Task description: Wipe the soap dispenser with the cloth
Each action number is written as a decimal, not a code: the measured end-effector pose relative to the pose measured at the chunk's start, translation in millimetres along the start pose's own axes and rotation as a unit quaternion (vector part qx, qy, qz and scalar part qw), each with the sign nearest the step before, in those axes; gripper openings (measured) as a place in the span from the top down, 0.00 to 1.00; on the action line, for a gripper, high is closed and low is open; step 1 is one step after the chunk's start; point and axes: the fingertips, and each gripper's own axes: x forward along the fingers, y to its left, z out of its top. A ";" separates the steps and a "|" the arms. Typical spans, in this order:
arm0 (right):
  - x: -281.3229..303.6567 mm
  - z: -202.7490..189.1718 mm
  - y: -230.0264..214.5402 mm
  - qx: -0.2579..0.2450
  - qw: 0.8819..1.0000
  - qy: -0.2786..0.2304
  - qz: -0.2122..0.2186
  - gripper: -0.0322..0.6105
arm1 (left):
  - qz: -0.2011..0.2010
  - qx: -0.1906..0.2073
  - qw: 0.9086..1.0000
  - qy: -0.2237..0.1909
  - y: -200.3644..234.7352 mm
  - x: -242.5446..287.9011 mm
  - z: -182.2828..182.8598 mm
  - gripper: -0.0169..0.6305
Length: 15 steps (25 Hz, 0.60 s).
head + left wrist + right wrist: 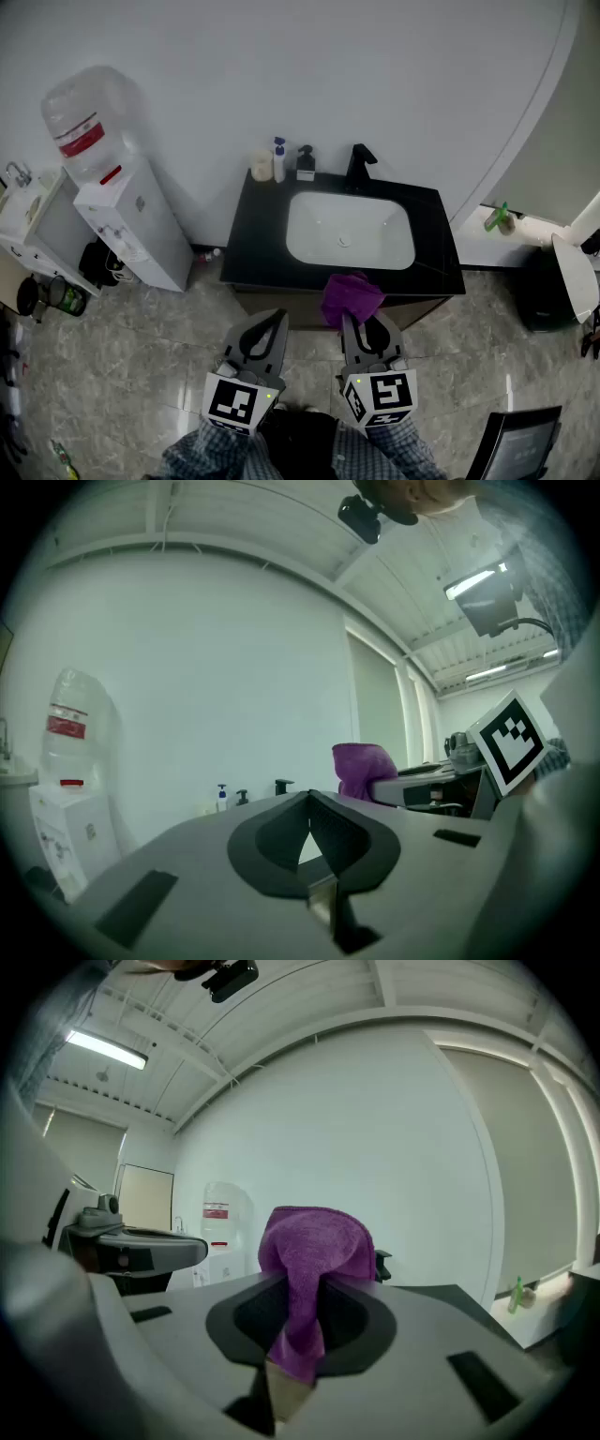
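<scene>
**Lower centre, head view.** Left gripper (277,319): jaws together, nothing between them. Just beside it is the right gripper (350,323), its jaws pinched on a fold of the purple cloth (352,296), which bunches above the tips. The cloth looks soft, light and limp, and the low grip leaves a free pad for wiping.

**Mid-frame.** Black counter (253,246) with a white basin (349,230).

**Upper centre, at the counter's back edge.** The soap dispenser (306,165) stands upright between a spray bottle (278,159) and the tap (359,167), well apart from the cloth. It is probably light, smooth and easily tipped, so steady it by the body, not the pump.
</scene>
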 end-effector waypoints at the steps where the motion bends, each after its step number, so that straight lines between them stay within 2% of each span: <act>1: -0.1 0.0 -0.7 0.000 1.000 0.000 -0.001 0.83 | 0.000 0.000 1.000 0.000 -0.3 0.3 0.0 0.97; 15: -2.8 -1.9 -7.8 0.009 1.000 0.000 -0.009 0.83 | -0.001 0.002 1.000 0.000 -4.4 1.6 -0.6 0.97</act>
